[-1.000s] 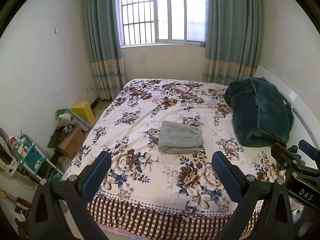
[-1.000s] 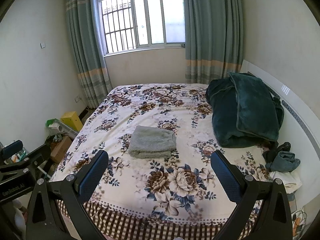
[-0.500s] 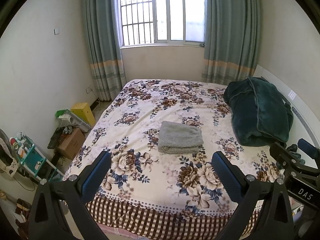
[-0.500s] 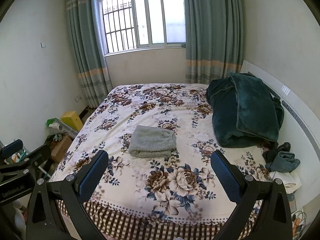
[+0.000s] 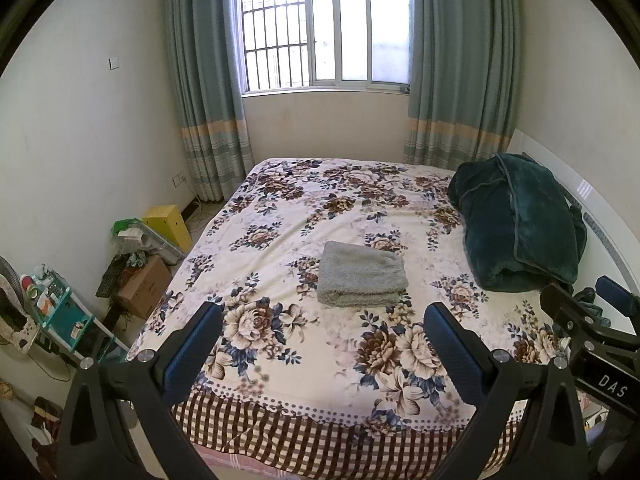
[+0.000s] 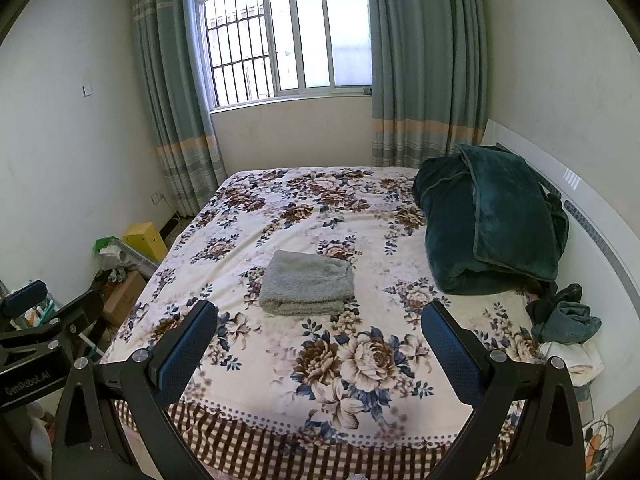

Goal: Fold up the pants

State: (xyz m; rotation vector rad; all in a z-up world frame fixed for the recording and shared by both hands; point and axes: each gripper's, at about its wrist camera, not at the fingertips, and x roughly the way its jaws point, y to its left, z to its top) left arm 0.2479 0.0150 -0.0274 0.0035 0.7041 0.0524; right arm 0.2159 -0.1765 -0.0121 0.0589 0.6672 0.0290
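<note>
Grey fleece pants (image 5: pixel 362 279) lie folded into a neat rectangle in the middle of the floral bed (image 5: pixel 280 216); they also show in the right wrist view (image 6: pixel 307 283). My left gripper (image 5: pixel 322 320) is open and empty, held back above the bed's near edge, well short of the pants. My right gripper (image 6: pixel 319 318) is likewise open and empty above the near edge. Each gripper shows at the side of the other's view.
A dark green blanket (image 6: pixel 492 220) is heaped at the bed's right by the white headboard (image 6: pixel 592 216). Loose clothes (image 6: pixel 566 320) lie at the near right corner. Boxes and clutter (image 5: pixel 140 256) fill the floor on the left. The window and curtains (image 5: pixel 324 28) are at the far wall.
</note>
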